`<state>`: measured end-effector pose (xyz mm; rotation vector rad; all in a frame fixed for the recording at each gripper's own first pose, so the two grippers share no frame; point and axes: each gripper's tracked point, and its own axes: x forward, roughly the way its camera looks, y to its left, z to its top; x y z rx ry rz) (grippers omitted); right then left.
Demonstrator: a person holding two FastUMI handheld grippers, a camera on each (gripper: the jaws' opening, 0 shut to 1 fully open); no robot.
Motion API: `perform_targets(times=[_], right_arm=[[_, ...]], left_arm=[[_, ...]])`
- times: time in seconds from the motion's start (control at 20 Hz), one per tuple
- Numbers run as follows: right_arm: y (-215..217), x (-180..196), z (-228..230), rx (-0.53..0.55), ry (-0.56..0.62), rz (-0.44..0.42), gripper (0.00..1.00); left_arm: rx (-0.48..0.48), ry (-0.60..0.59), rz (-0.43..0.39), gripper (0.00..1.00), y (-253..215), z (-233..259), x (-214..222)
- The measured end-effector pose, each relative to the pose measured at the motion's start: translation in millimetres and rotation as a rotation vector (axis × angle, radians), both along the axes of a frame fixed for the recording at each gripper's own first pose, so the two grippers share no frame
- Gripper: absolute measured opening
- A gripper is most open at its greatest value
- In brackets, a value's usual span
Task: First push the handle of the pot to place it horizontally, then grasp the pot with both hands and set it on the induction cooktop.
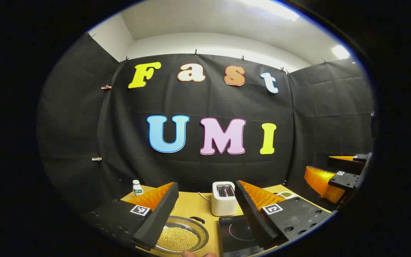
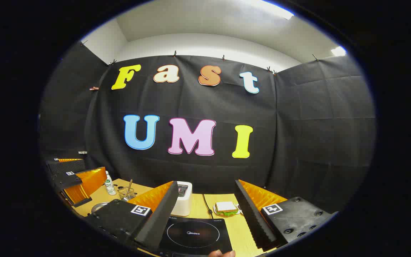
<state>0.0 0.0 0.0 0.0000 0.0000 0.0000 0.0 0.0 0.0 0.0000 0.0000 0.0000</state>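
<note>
Toward the desk's (image 1: pixel 191 207) left side, the pot (image 1: pixel 181 234), a shallow steel pan of yellow grains, sits beside the induction cooktop (image 2: pixel 194 233), not on it, so nothing looks done. The left gripper (image 1: pixel 205 214) and right gripper (image 2: pixel 205 214) hover above, jaws spread, holding nothing.

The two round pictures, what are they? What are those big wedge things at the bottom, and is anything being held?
A person holds a two-finger gripper in each hand, and each carries a camera looking along its fingers. The left gripper hangs open over a shiny round metal pot of yellow beans. The right gripper hangs open over a flat black induction cooktop. A white toaster, a small white bottle and a sandwich on a plate sit on the wooden table. Nothing is held.
</note>
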Motion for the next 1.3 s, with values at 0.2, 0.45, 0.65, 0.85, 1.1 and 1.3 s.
perform_targets(times=[0.2,0.45,0.65,0.85,1.1,1.3], right_arm=[[0.2,-2.0,0.6,-0.002,-0.001,0.004,0.98],[-2.2,-4.1,0.0,-0.002,0.0,0.007,0.96],[-5.5,-6.1,-1.1,-0.005,0.002,0.002,0.96],[-9.3,-6.3,-1.2,0.0,0.005,-0.007,0.98],[-10.6,-7.5,-3.0,-0.002,0.007,-0.011,0.98],[-11.6,-7.5,-2.9,-0.006,0.004,-0.017,0.98]], left_arm=[[-0.003,0.002,0.007,0.98,-0.9,-0.6,-2.7],[0.002,0.0,0.007,0.98,-2.6,0.6,-4.5],[0.0,0.0,0.005,0.98,-4.2,0.3,-5.5],[-0.002,0.004,0.004,0.98,-7.7,-1.2,-6.0],[0.005,-0.009,-0.005,0.98,-9.2,2.2,-5.6],[0.013,-0.013,-0.024,0.93,-13.3,4.0,-7.1]])
